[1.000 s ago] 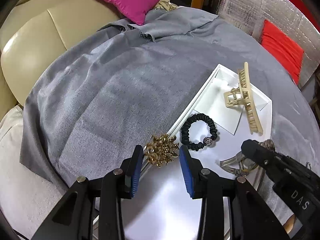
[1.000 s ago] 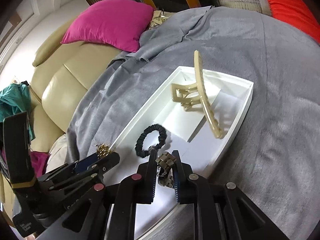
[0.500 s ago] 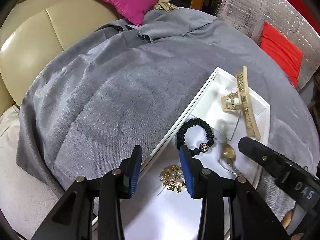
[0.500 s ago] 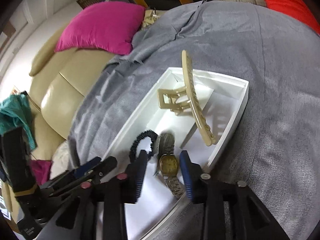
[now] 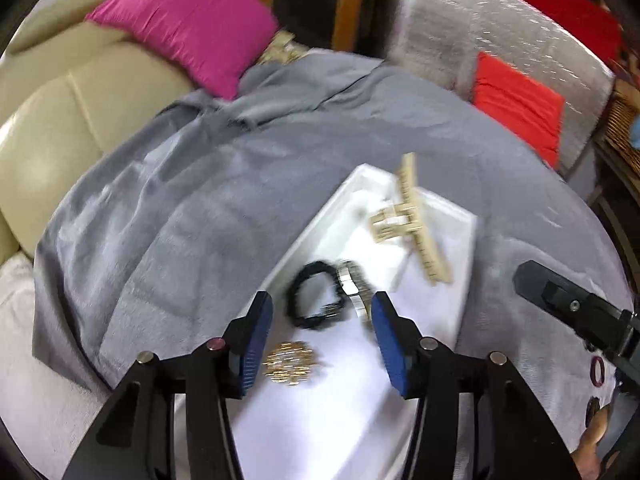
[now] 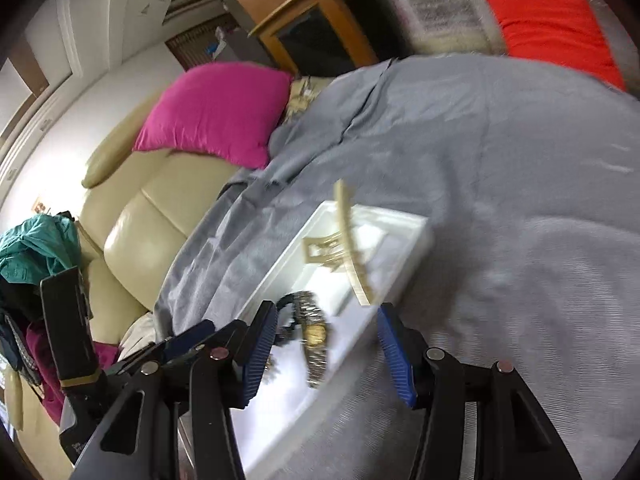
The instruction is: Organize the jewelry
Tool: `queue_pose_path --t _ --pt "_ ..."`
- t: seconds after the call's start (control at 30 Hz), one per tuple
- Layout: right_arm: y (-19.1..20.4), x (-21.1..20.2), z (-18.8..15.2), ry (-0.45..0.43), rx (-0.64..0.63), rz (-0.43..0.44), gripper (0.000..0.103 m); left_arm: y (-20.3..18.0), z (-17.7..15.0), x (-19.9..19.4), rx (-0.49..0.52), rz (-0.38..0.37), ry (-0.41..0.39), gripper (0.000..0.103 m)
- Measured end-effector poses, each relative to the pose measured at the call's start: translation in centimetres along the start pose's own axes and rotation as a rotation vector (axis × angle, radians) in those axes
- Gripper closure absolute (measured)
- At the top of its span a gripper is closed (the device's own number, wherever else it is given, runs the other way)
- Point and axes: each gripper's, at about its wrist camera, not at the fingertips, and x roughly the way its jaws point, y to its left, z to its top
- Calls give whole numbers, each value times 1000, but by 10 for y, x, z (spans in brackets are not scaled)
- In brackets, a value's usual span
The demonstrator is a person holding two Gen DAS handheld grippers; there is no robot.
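Observation:
A white tray [image 5: 464, 280] lies on the grey cloth and also shows in the right wrist view [image 6: 416, 256]. In it lie a gold brooch [image 5: 289, 362], a black scrunchie [image 5: 314, 300], a metal watch [image 5: 354, 288] and a beige hair claw [image 5: 416, 220]. My left gripper [image 5: 322, 338] is open and empty above the tray's near end. My right gripper [image 6: 326, 354] is open and empty above the watch [image 6: 314, 340]; the scrunchie [image 6: 288, 312] and the hair claw [image 6: 348, 248] lie beyond it. Both views are blurred.
The grey cloth [image 5: 180, 208] covers a round table beside a beige sofa [image 5: 60, 120] with a pink cushion [image 5: 188, 20]. A red cushion [image 5: 516, 104] lies at the back right. Small dark rings [image 5: 596, 372] lie on the cloth at the right.
The left gripper opened, dropping the brooch into the tray. The right gripper opened, leaving the watch beside the scrunchie. Both have since opened wider and pulled back.

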Motion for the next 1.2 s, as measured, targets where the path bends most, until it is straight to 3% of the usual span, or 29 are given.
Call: queue_pose_path --t 0.23,0.4,0.57,0.77,0.9,1.03,1.13,1.2 --pt "-73 -87 -8 -100 87 -103 47 -73 -8 -27 144 -66 -89 49" --pt "-139 -149 -30 -136 181 -200 47 -132 -21 -31 233 -115 -82 48" --pt "-199 -190 -58 -136 291 -231 47 -183 -35 -27 297 -163 -58 49" --pt "-237 -193 -78 -89 353 -211 51 -231 -51 -13 360 -210 -7 49" --pt "-255 -188 -82 -45 381 -187 60 -245 -51 -4 349 -237 30 49" --pt "-265 -171 -83 30 380 -201 60 -254 -50 4 345 -249 45 49" --pt "-266 -160 -83 73 342 -239 67 -262 -49 7 356 -260 50 49" --pt "-262 -156 -81 87 304 -269 82 -269 -49 9 376 -262 48 49"
